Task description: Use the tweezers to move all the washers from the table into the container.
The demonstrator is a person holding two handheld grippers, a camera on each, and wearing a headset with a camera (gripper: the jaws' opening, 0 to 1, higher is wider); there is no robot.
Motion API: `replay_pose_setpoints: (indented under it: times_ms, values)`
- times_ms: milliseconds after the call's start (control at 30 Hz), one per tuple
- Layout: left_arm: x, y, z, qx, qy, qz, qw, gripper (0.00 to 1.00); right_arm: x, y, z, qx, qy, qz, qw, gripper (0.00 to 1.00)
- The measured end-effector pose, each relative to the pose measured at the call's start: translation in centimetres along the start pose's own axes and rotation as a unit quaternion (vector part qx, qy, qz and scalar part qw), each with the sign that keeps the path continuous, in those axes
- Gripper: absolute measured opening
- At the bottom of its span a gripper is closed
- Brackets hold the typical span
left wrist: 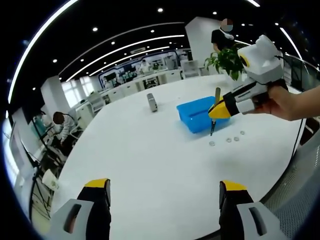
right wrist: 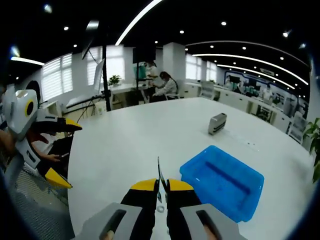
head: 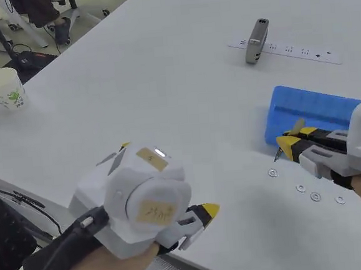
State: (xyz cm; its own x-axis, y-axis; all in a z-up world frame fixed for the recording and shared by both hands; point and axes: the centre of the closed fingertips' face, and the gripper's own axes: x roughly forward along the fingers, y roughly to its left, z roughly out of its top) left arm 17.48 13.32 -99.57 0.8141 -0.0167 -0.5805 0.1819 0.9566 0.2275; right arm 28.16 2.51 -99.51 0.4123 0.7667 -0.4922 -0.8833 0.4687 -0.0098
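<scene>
My right gripper is clamped tight on the tweezers, just on the near side of the blue container. The tweezers point down at the table. I think the tip is just above it, but I cannot be sure. Four washers lie near that tip, outside the container. My left gripper is well to the left, jaws wide apart.
</scene>
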Motion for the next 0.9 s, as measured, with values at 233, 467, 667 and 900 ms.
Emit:
replay_pose_setpoints:
  times_ms: [233,467,667,900]
  values:
    - [0.0,0.0,0.0,0.003,0.0,0.001,1.0,0.92,0.4,-0.3,-1.4,0.018,0.016,-0.003,0.9997,0.03]
    - [0.1,0.0,-0.1,0.008,0.003,0.0,1.0,0.91,0.4,-0.9,-2.0,0.026,0.02,-0.009,0.9994,0.03]
    - [0.1,0.0,-0.2,0.009,0.005,0.001,0.9999,0.91,0.3,-0.6,-1.8,0.038,0.016,-0.007,0.9991,0.03]
    - [0.1,-0.1,-0.2,0.012,0.007,0.001,0.9999,0.9,0.5,-0.5,-2.1,0.036,0.02,-0.005,0.9992,0.03]
